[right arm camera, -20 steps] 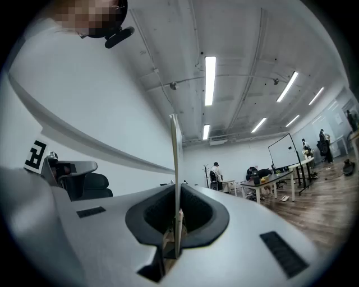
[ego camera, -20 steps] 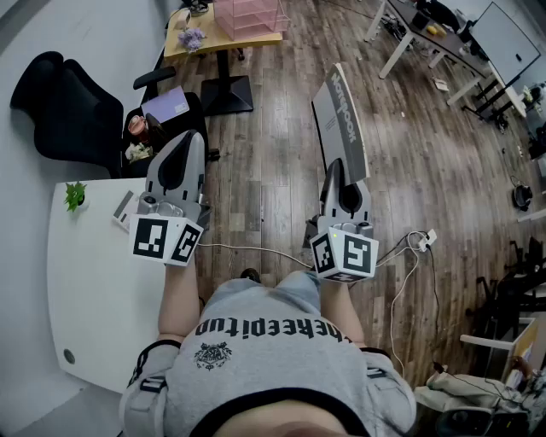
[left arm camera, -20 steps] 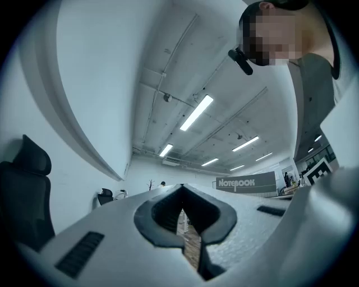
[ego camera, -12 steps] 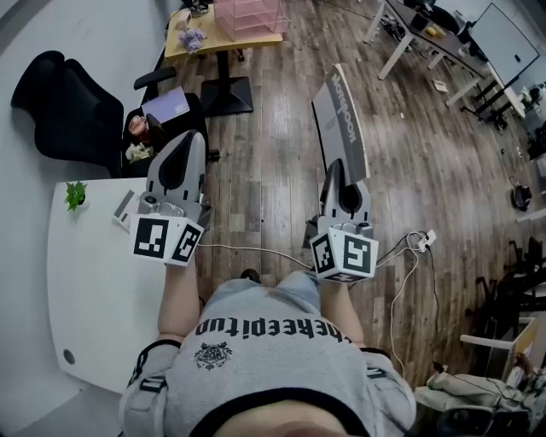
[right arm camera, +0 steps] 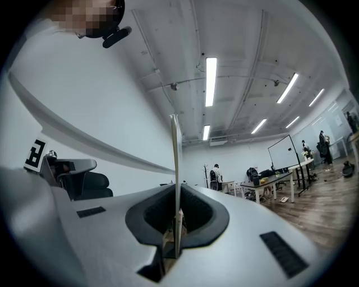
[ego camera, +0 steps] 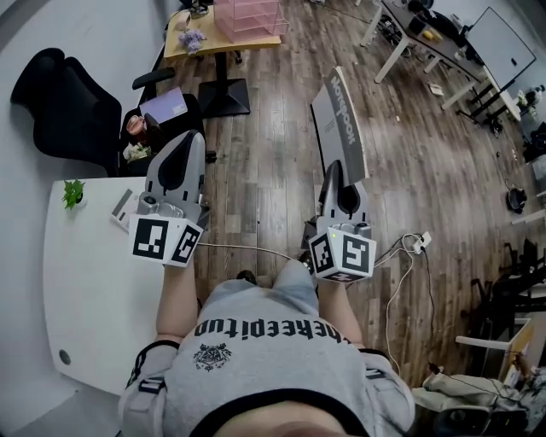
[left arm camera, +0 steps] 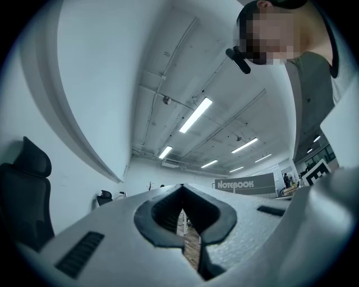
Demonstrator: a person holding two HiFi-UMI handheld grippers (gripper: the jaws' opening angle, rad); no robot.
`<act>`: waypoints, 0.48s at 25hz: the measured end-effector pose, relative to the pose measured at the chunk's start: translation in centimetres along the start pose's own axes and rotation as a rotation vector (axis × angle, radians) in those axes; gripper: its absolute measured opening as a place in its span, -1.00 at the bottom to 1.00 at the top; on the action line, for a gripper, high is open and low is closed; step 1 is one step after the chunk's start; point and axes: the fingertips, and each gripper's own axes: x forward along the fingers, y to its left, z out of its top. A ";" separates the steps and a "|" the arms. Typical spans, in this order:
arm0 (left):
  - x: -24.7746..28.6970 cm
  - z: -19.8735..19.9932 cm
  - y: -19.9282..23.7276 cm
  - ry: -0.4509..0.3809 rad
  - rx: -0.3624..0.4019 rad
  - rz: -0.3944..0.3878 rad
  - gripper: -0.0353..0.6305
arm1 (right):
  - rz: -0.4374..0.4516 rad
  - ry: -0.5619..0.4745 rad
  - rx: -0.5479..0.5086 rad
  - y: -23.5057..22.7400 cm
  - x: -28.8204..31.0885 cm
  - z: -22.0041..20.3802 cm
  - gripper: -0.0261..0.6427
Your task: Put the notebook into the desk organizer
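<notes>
**Notebook pinched on edge, rack far ahead**

Your right tool [ego camera: 334, 171] is pinching the notebook [ego camera: 339, 119] by its lower edge, upright over the floor. It stands straight, so it looks stiff enough, but it's thin, light and tall above the grip. Expect sway; a hold nearer the middle would steady it. Your left tool [ego camera: 189, 138] is pressed together, empty. The pink rack [ego camera: 249, 15] on the far table [ego camera: 200, 43] is likely the organizer. A loaded chair [ego camera: 162, 107] stands left of your path.
</notes>
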 end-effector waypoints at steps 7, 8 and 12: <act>1.2 -1.0 0.2 0.009 -0.009 0.001 -0.88 | 0.062 -0.009 -0.044 0.3 1.3 -0.1 -0.89; 1.6 -1.2 0.3 0.010 -0.009 0.001 -0.88 | 0.069 -0.011 -0.040 0.2 1.7 -0.2 -0.89; 3.9 -2.1 1.0 0.011 -0.004 0.006 -0.88 | 0.070 -0.015 -0.062 -0.7 4.1 -0.8 -0.89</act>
